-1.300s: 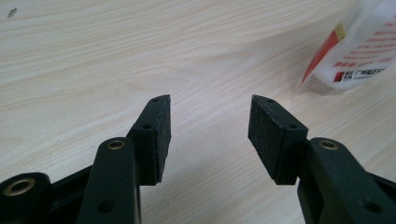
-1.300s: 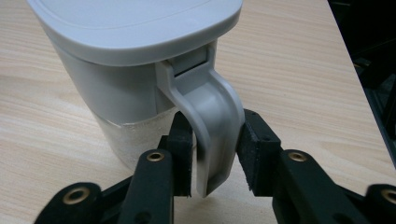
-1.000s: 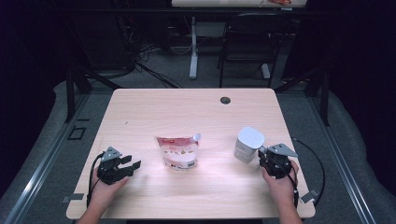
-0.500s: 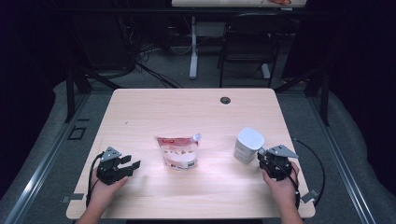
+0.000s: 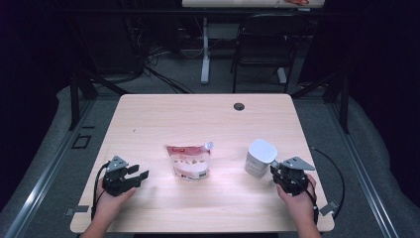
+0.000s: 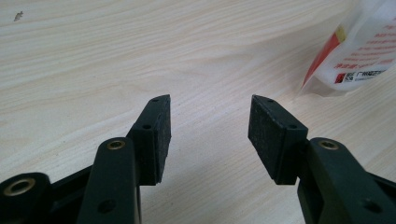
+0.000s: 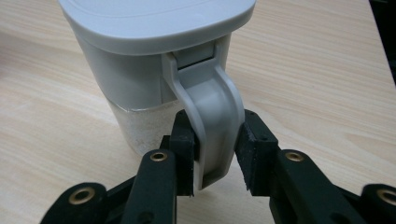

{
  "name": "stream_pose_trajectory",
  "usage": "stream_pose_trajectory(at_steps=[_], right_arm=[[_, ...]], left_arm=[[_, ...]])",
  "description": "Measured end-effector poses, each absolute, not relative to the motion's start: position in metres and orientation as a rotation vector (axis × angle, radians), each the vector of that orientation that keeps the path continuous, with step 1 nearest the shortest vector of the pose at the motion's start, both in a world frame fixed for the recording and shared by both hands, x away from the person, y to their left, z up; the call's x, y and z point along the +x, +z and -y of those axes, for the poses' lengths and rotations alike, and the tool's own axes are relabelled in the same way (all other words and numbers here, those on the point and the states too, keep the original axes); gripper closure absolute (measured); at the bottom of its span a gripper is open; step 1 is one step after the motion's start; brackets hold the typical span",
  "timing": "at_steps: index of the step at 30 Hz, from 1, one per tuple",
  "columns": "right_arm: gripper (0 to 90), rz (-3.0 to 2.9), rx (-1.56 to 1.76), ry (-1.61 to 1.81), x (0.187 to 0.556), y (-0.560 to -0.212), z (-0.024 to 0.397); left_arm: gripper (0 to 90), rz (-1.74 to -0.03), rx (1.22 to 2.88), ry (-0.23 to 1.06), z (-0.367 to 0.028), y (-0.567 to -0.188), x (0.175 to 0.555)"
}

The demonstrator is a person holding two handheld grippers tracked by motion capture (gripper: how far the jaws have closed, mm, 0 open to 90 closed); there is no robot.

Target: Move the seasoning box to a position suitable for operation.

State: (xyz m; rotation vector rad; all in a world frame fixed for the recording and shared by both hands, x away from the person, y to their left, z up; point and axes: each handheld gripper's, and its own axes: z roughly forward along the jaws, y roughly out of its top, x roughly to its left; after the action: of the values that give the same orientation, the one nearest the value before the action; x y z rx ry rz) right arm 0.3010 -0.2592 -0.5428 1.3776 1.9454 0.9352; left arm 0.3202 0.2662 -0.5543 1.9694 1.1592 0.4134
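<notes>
While the right gripper (image 7: 215,154) is clamped on the curved grey handle (image 7: 212,116) of the lidded white jug (image 5: 259,157), both pads pressing its sides, the jug's body stands upright on the wooden table (image 5: 198,119) directly ahead of the jaws, its long axis vertical and its handle turned back toward that hand. The left gripper (image 5: 140,175) rests low on the table with its jaws spread and nothing between them. From it, the spouted refill pouch (image 5: 188,161) lies flat ahead and off to its right, well apart, with the capped spout (image 5: 209,145) at the far corner, pointing toward the jug. The left gripper is the nearer one to the pouch, so reaching it looks like that hand's job, likely while the right keeps the jug steady.
</notes>
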Motion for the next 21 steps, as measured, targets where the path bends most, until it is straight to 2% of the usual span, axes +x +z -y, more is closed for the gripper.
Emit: stream_pose_trajectory(at_steps=[21], right_arm=[[69.6, -2.145, 1.211, 0.981, 0.268, -0.539, 0.225]], left_arm=[[48.8, -1.157, 1.984, 0.409, -0.265, -0.553, 0.319]])
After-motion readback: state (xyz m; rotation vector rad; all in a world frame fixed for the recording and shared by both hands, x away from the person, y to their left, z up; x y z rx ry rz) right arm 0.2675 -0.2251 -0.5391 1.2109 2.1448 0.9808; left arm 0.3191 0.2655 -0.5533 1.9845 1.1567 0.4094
